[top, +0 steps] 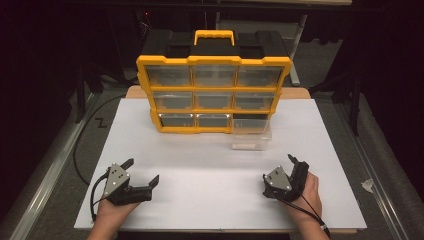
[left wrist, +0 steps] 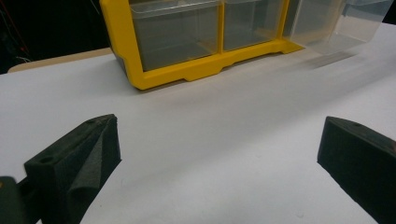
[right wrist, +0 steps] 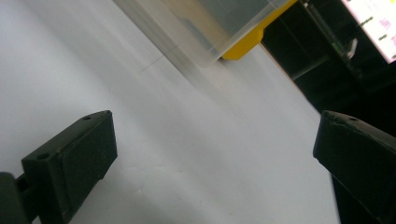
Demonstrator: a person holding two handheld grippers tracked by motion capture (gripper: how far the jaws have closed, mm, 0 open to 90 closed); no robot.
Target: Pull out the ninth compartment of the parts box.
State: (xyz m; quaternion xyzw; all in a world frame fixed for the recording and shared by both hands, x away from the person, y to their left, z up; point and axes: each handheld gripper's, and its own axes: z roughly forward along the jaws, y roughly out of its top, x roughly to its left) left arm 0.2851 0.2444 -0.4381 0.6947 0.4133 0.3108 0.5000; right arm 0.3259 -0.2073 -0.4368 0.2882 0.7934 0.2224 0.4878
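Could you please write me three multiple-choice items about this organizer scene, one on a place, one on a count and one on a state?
1. Where does the pulled-out clear drawer sit?
A. at the organizer's bottom right
B. at its top left
C. in the left gripper

2. How many drawer bays does the yellow organizer have?
A. four
B. six
C. nine

3. How do the jaws of the left gripper and right gripper stand?
A. both open, holding nothing
B. both shut on a drawer
C. left shut, right open

Answers:
1. A: in the high view the drawer juts from the bottom right bay onto the white table.
2. C: the front shows three rows of three.
3. A: each gripper view shows its jaws wide apart, with bare table between them.
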